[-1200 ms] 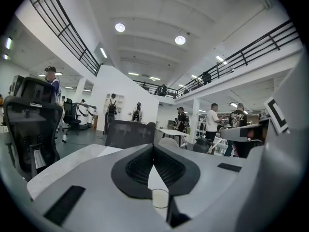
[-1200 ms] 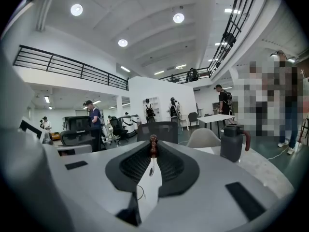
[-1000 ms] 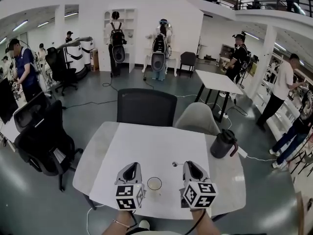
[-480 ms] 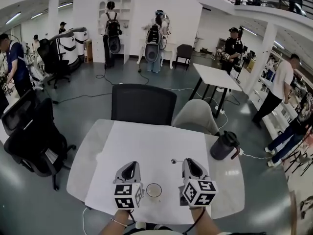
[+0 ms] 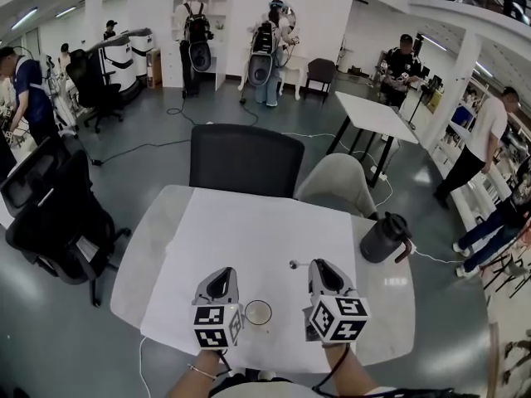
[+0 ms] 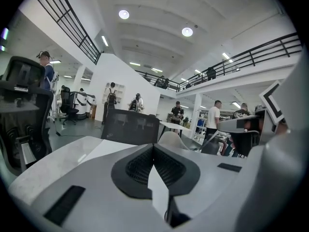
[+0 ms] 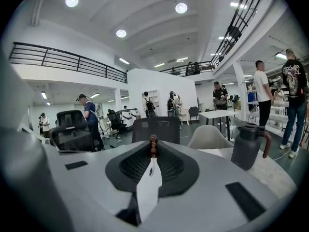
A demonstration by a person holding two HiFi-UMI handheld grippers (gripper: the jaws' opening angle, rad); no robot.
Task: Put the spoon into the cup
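Two grippers are held low over the near edge of the white table [image 5: 249, 232], so here's the layout. The right gripper [image 5: 319, 269] is clamped on the spoon [image 5: 294, 264]. Its jaws are pinched onto the thin stem. A small brownish end is seen poking up between the tips in the right gripper view, and a little round end is seen sticking out to the left in the head view. The spoon isn't in the cup [image 5: 258, 313] yet; it's held a bit beyond it, toward the middle of the table. Whether it touches the tabletop can't be told. On the left gripper [image 5: 221, 283] the jaws are pressed together, with nothing caught between them. The cup is stood upright by the near edge, between the two grippers and apart from both. A dark jug [image 5: 383, 239] is parked at the right edge. A black chair [image 5: 245, 160] and a grey chair [image 5: 336, 187] are pushed up to the far edge.
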